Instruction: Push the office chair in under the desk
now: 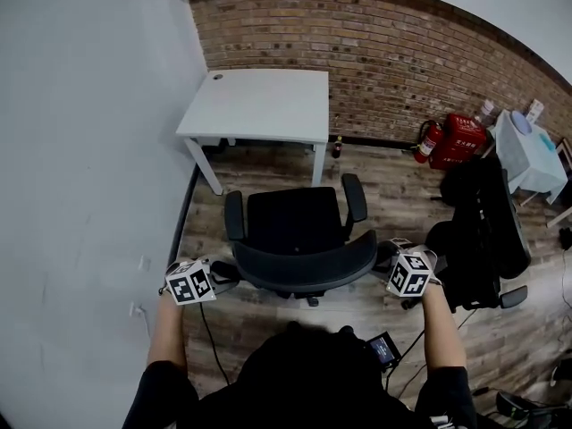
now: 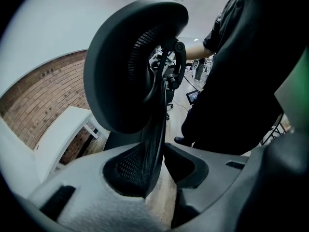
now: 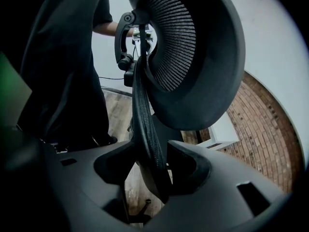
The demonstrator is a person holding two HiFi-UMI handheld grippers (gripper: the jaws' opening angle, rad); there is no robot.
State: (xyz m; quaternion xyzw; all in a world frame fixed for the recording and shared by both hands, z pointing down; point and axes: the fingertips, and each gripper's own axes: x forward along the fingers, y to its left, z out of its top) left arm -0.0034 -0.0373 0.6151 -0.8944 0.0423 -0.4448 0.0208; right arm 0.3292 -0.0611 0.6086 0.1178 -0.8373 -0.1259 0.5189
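A black office chair (image 1: 295, 226) stands on the wooden floor, facing the white desk (image 1: 259, 105) by the brick wall, its seat just short of the desk's front edge. My left gripper (image 1: 225, 275) is clamped on the left edge of the curved backrest (image 1: 308, 273), my right gripper (image 1: 386, 259) on its right edge. In the left gripper view the thin mesh edge (image 2: 153, 149) runs down between the jaws of the left gripper (image 2: 157, 170), under the headrest (image 2: 130, 66). In the right gripper view the backrest edge (image 3: 145, 129) sits between the jaws of the right gripper (image 3: 150, 170).
A second black chair (image 1: 483, 231) stands close on the right. A red fire extinguisher (image 1: 427, 141) and red box (image 1: 460, 139) sit by the brick wall, beside a small white table (image 1: 529, 155). A bottle (image 1: 338, 147) stands by the desk leg. Cables and a small screen (image 1: 384, 349) lie near my feet.
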